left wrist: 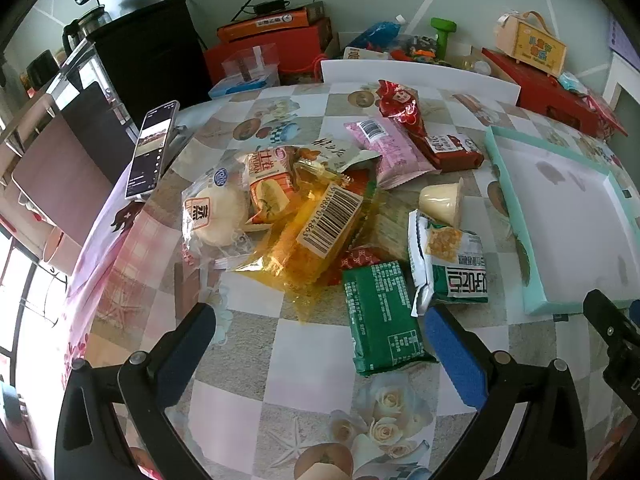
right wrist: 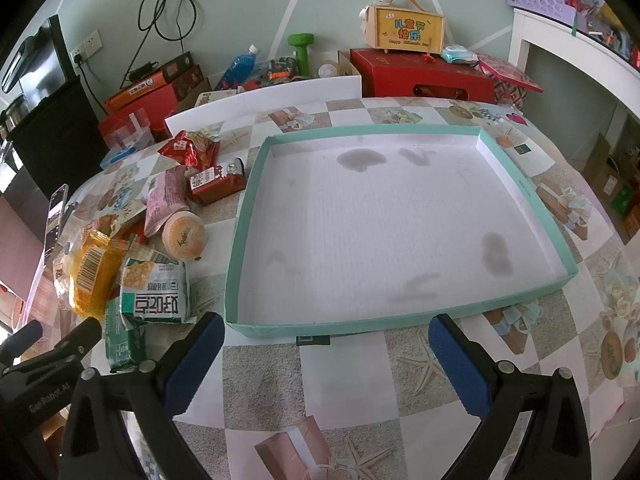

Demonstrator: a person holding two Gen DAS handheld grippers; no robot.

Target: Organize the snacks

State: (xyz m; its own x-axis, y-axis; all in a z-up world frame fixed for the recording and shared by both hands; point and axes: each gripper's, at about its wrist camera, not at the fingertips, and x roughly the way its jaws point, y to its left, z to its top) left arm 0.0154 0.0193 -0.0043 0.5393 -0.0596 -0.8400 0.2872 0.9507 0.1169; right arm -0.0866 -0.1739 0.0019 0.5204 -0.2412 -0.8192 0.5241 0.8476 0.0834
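Note:
A heap of snack packets lies on the patterned table. Nearest my open left gripper (left wrist: 320, 320) is a green packet (left wrist: 382, 316), lying just ahead between its blue pads. Beyond it sit a white-and-green packet (left wrist: 452, 260), an orange barcode bag (left wrist: 316, 232), a round bun in clear wrap (left wrist: 216, 212), a jelly cup (left wrist: 442, 200), a pink packet (left wrist: 390, 148) and a red packet (left wrist: 400, 106). My right gripper (right wrist: 326, 340) stands open, empty, facing the front wall of a shallow teal-rimmed box (right wrist: 400, 324) with stained white bottom. The snack heap (right wrist: 156, 292) lies left of that box.
A phone (left wrist: 150, 152) leans at the table's left edge. A white board (right wrist: 264, 98) stands along the far edge, with red boxes (right wrist: 420, 76), a green dumbbell (right wrist: 302, 50) and a yellow carry case (right wrist: 408, 28) behind. A white shelf (right wrist: 572, 60) stands at right.

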